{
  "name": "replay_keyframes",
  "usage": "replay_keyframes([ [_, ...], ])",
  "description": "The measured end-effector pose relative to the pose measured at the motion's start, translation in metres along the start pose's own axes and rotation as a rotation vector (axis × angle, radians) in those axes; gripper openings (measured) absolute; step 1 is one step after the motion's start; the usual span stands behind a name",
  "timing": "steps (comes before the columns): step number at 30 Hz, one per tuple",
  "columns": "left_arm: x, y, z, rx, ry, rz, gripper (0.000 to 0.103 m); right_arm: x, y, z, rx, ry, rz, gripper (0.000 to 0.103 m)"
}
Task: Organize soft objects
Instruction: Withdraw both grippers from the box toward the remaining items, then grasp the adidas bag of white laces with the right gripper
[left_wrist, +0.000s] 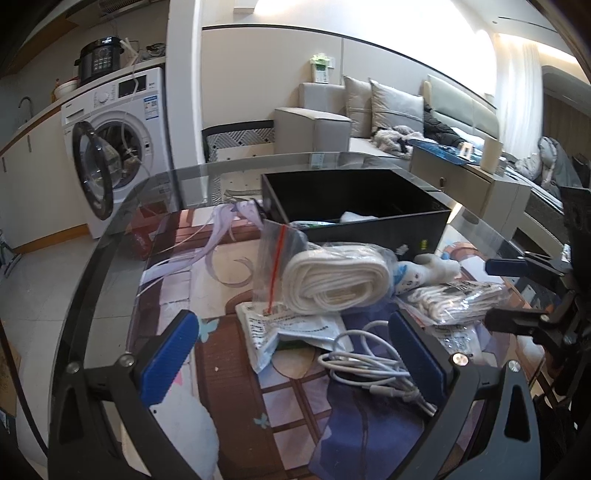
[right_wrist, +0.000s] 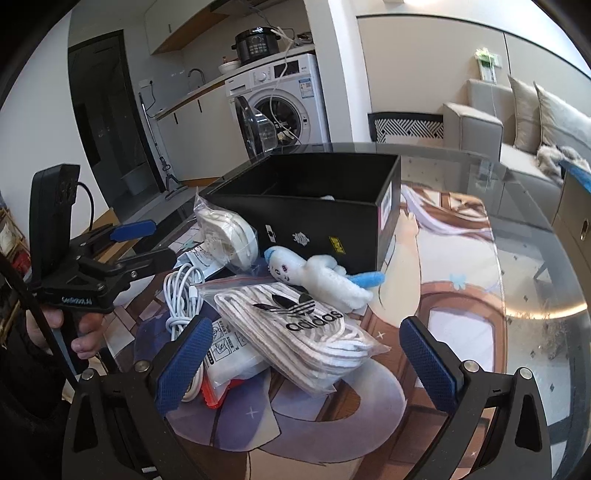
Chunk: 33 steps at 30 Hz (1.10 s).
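A pile of soft things lies on the glass table in front of an open black box (left_wrist: 354, 206) (right_wrist: 314, 206). It holds a bagged roll of white cloth (left_wrist: 336, 280) (right_wrist: 229, 236), a white and blue plush toy (left_wrist: 424, 273) (right_wrist: 317, 273), a bag of adidas socks (left_wrist: 458, 299) (right_wrist: 303, 328), flat white packets (left_wrist: 280, 328) (right_wrist: 229, 354) and a white cable (left_wrist: 373, 362) (right_wrist: 181, 295). My left gripper (left_wrist: 299, 358) (right_wrist: 147, 240) is open and empty, just before the packets and cable. My right gripper (right_wrist: 306, 365) (left_wrist: 495, 291) is open and empty, around the near end of the socks bag.
The box has something white inside (left_wrist: 356, 216). A printed mat (right_wrist: 450, 251) covers the round table, whose edge (left_wrist: 96, 258) curves at the left. A washing machine (left_wrist: 118, 147) with its door open stands behind, and a sofa (left_wrist: 332, 122) at the back right.
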<state>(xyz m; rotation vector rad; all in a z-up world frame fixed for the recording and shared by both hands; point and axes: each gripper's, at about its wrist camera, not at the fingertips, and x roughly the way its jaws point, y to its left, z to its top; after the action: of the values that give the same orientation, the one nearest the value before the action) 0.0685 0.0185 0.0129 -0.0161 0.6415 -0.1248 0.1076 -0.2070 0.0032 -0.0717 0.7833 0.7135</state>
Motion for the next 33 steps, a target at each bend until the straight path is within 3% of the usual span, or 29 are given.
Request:
replay_keyframes([
  [14, 0.003, -0.012, -0.005, 0.035, 0.018, -0.054, 0.103, 0.019, -0.017, 0.003, 0.047, 0.073, 0.079, 0.103],
  [33, 0.006, -0.013, -0.009, 0.035, 0.035, -0.083, 0.103, 0.046, -0.011, 0.015, -0.033, 0.165, 0.149, 0.099],
])
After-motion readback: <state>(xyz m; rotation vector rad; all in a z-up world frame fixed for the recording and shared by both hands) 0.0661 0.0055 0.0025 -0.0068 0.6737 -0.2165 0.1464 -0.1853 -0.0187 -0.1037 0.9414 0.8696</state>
